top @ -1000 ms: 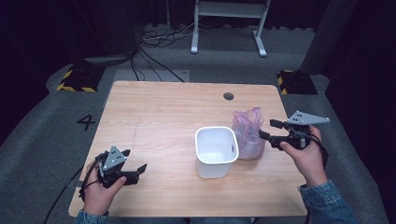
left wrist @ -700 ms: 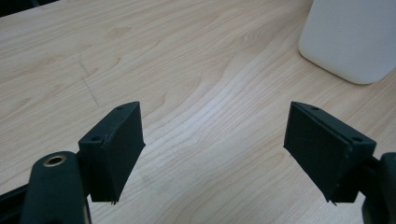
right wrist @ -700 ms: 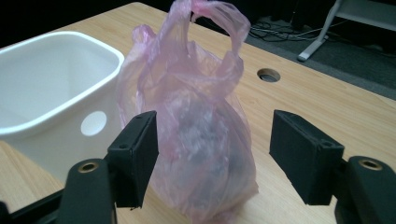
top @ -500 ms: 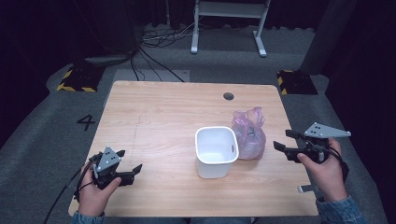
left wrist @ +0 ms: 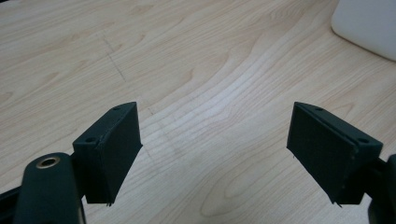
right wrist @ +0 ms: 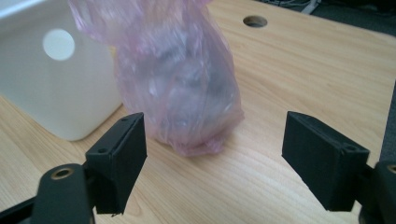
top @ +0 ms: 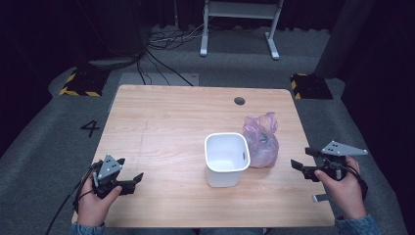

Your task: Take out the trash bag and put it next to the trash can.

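- The pink plastic bag sits on the table, touching the white bin on its right side.
- Thin, soft film — likely light and crushable; the bunched top looks the best place to pinch.
- Right gripper faces it, jaws wide, holding nothing.
- Left gripper — also spread, empty — hovers at the near-left corner.

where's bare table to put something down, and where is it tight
The whole left half of the table is bare, from the left gripper to the far edge. The far strip around the round hole is free too. It is crowded right of centre, where the white bin and pink bag sit close together, with the right gripper near.
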A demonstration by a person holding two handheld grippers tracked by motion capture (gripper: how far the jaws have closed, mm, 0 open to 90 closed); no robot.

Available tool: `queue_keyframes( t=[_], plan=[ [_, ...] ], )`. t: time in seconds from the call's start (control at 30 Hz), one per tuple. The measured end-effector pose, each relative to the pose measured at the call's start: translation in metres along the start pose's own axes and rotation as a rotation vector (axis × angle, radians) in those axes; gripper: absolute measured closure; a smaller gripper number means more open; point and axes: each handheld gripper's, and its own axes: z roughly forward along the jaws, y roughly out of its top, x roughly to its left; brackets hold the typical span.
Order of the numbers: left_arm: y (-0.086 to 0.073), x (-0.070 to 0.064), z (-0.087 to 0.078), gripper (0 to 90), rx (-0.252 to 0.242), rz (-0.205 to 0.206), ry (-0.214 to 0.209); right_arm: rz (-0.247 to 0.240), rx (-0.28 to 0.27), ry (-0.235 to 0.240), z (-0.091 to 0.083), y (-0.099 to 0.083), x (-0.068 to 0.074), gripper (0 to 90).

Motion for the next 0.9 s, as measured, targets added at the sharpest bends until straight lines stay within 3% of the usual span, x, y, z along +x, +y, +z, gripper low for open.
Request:
queue_keyframes(
  t=[0.1,0.4,0.77,0.9],
  plan=[
    [-0.003,0.003,0.003,17.8,0.006,-0.006,-0.012,0.023,0.020,-0.006,0.003,-0.008,-0.003,23.9],
    [-0.022,0.016,0.017,18.3,0.078,-0.035,-0.032,0.029,0.065,-0.037,0.016,-0.030,-0.007,26.5],
    [-0.033,0.023,0.023,18.4,0.142,-0.028,-0.013,0.025,0.109,-0.044,0.032,-0.053,-0.008,24.3],
    [-0.035,0.025,0.023,18.4,0.142,-0.025,-0.003,0.027,0.117,-0.040,0.036,-0.059,-0.007,22.1]
  ],
)
